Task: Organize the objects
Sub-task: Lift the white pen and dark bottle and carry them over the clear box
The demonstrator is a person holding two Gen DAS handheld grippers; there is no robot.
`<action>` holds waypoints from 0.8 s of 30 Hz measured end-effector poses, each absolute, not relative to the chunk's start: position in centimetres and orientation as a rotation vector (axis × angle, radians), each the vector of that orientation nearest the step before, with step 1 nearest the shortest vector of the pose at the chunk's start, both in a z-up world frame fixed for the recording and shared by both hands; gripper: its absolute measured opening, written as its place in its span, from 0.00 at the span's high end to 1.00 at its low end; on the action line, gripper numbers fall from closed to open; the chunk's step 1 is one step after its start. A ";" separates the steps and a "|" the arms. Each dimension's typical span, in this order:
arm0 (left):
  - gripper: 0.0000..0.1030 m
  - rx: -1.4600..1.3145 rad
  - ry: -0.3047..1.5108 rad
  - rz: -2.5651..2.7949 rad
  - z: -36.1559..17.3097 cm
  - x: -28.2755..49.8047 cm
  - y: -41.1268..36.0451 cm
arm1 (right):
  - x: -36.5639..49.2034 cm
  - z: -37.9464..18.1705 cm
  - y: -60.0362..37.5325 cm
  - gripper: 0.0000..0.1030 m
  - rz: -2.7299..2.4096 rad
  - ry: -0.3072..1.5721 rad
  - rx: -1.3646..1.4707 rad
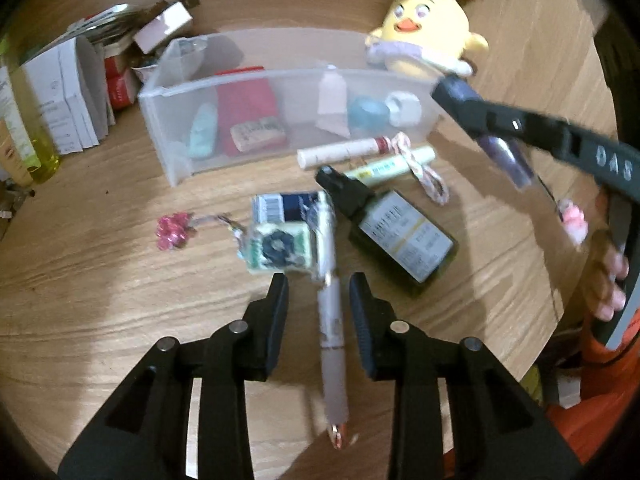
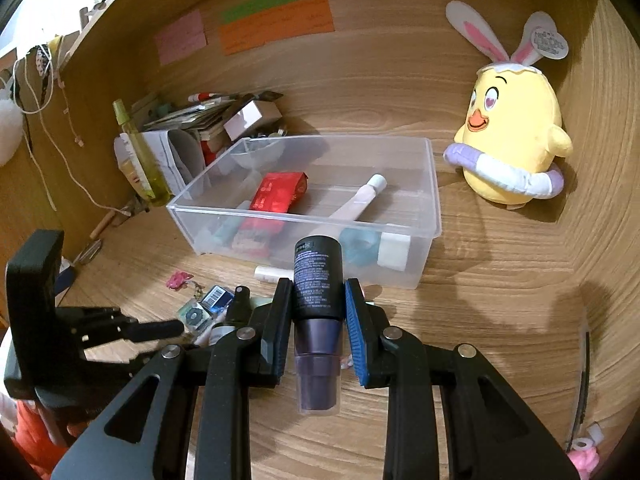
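Flanking a pen [image 1: 330, 332], left hand-held gripper [image 1: 319, 284] pads stand clear.

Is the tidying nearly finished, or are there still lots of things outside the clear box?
About halfway. Already in the clear box: a red packet, a pink tube and a few small bits. In hand: the right gripper grips a dark bottle; a pen lies between the left gripper's open jaws. Left on the desk: a green bottle, a white tube, a small card box and a pink charm.
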State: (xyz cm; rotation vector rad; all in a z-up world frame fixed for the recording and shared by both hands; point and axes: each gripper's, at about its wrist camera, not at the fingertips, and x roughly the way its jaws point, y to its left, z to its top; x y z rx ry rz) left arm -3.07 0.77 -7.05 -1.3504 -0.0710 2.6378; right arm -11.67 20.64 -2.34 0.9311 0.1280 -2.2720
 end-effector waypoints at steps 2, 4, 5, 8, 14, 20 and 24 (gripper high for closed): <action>0.77 -1.343 -0.033 2.649 -7.2 -2.7 1.3 | -11.8 -2.4 20.7 0.77 -2.272 0.124 0.932; 0.88 -1.342 -0.001 2.666 -7.2 -2.6 1.7 | -12.1 -2.4 20.9 0.77 -2.274 0.114 0.933; 0.88 -1.345 -0.008 2.668 -7.3 -2.7 1.7 | -12.3 -2.4 20.9 0.77 -2.274 0.107 0.934; 0.89 -1.333 -0.042 2.685 -6.9 -2.5 1.4 | -12.5 -2.0 21.0 0.77 -2.277 0.094 0.921; 0.89 -1.220 -0.105 2.758 -4.0 -2.0 0.5 | -12.9 -0.7 21.2 0.77 -2.296 0.083 0.870; 0.89 -1.098 -0.159 2.835 -0.9 -2.4 -0.8 | -13.7 1.0 21.0 0.77 -2.331 0.077 0.798; 0.89 -1.033 -0.181 2.876 0.5 -3.1 -1.6 | -14.3 1.8 21.0 0.77 -2.343 0.068 0.774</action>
